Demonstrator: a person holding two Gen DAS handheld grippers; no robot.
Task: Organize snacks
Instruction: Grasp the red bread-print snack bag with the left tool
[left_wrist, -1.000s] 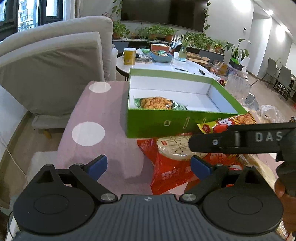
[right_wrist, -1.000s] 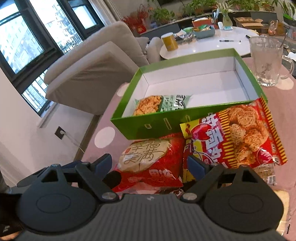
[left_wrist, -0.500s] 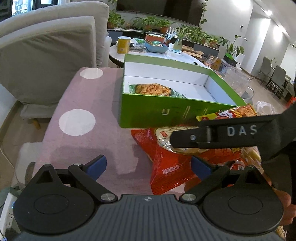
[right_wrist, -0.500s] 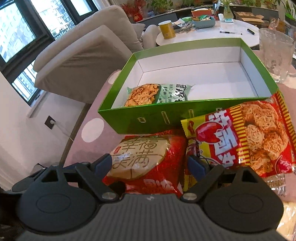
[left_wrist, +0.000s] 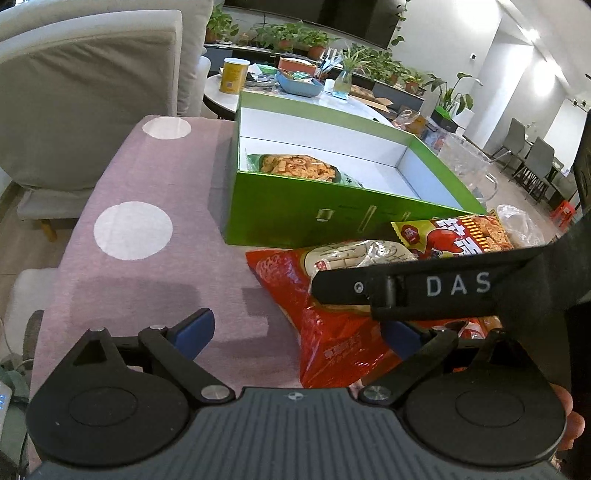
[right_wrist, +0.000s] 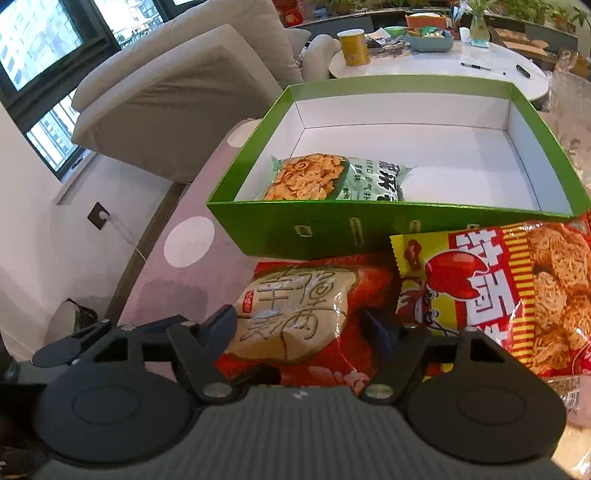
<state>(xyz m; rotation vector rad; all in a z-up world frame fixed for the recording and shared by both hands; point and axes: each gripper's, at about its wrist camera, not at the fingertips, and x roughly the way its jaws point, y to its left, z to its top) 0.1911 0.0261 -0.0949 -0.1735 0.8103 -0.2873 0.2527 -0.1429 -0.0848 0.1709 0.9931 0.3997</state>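
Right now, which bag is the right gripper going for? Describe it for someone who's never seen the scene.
Find the green box on the pink cloth. Two bags lie against its near wall; take the left one, the red bag, between the right gripper fingers. Its beige round label distinguishes it from the yellow-edged noodle bag.

White capitals "DAS" are read on the black arm of the right gripper (left_wrist: 424, 291) where it crosses the left wrist view, the word being cut off past the S. Large brush-style Chinese characters, read as 幸福美满, are printed on the beige oval of the red snack bag (right_wrist: 295, 314). White Chinese characters are seen on the yellow-and-red noodle snack bag (right_wrist: 498, 288) and dark ones on the green chip bag (right_wrist: 369, 177) inside the green box (right_wrist: 332, 232), but both are cropped or too distorted to be read.
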